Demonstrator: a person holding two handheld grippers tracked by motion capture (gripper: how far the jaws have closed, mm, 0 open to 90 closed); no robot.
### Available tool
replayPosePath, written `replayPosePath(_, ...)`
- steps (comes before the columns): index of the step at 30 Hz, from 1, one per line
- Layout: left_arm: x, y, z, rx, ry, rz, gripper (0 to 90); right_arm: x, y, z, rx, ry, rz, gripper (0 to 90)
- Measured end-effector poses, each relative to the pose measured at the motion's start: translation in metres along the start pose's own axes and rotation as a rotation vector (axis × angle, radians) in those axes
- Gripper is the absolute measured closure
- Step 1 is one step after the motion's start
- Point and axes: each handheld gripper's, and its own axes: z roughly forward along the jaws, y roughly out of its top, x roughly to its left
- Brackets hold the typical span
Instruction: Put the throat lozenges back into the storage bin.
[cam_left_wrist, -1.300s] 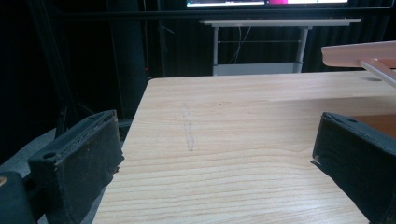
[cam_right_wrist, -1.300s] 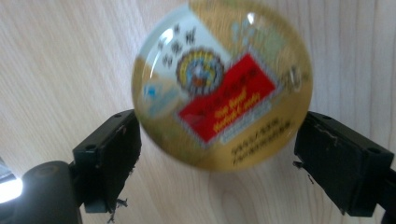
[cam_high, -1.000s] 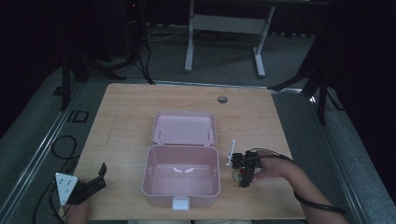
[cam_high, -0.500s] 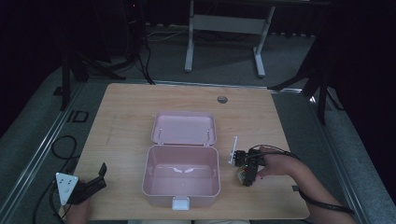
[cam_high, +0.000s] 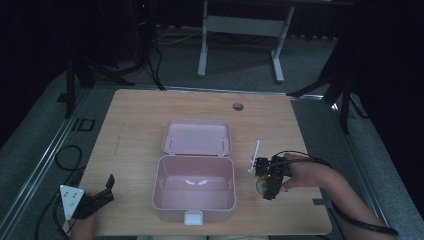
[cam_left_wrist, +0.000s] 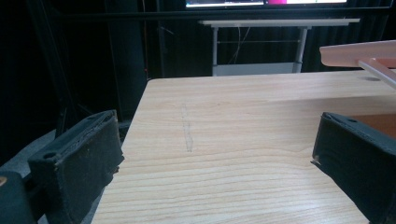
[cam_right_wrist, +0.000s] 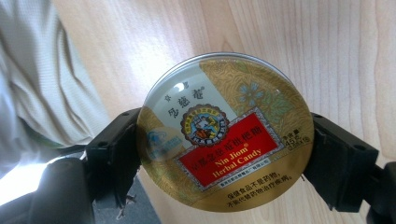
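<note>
Pinching a round candy tin (cam_right_wrist: 224, 133) between right gripper (cam_right_wrist: 224, 154) jaws, just right of the open pink box (cam_high: 194, 189). Left gripper (cam_left_wrist: 217, 158) spread wide over the bare table (cam_left_wrist: 224, 121).

High view: fixed overhead, looks forward and down on whole table (cam_high: 140, 130). Left gripper view: low at near-left corner, faces across tabletop toward far edge, catches box (cam_left_wrist: 359, 53) rim at right. Right gripper view: very close, angled down at tin (cam_right_wrist: 226, 133) over wood. All share the table.
</note>
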Motion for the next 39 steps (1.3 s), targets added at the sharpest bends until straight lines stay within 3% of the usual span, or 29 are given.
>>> replayPosePath(7,0.000,0.000,0.000,0.002,0.002,0.001,1.7,0.009,0.005,-0.022,-0.014,0.001,-0.007,20.0)
replayPosePath(11,0.000,0.000,0.000,-0.001,-0.001,-0.003,1.7,0.019,0.014,-0.048,-0.048,-0.013,-0.018,20.0)
replayPosePath(14,0.000,0.000,0.000,-0.002,-0.002,-0.004,1.7,0.022,0.019,-0.057,-0.068,-0.010,-0.019,20.0)
replayPosePath(17,0.000,0.000,0.000,-0.002,-0.003,-0.005,1.7,0.030,0.031,-0.068,-0.082,-0.008,-0.051,20.0)
replayPosePath(18,0.000,0.000,0.000,-0.003,-0.004,-0.007,1.7,0.037,0.041,-0.070,-0.082,-0.004,-0.082,20.0)
replayPosePath(28,0.001,0.000,-0.001,-0.008,-0.008,-0.011,1.7,0.057,0.085,-0.072,-0.073,0.013,-0.192,20.0)
replayPosePath(33,0.001,0.000,0.000,-0.007,-0.009,-0.011,1.7,0.062,0.094,-0.071,-0.077,0.016,-0.220,20.0)
replayPosePath(36,0.001,0.000,0.000,-0.008,-0.010,-0.012,1.7,0.068,0.110,-0.064,-0.080,0.007,-0.267,20.0)
replayPosePath(39,0.001,0.000,0.000,-0.010,-0.010,-0.014,1.7,0.068,0.114,-0.059,-0.076,0.008,-0.283,20.0)
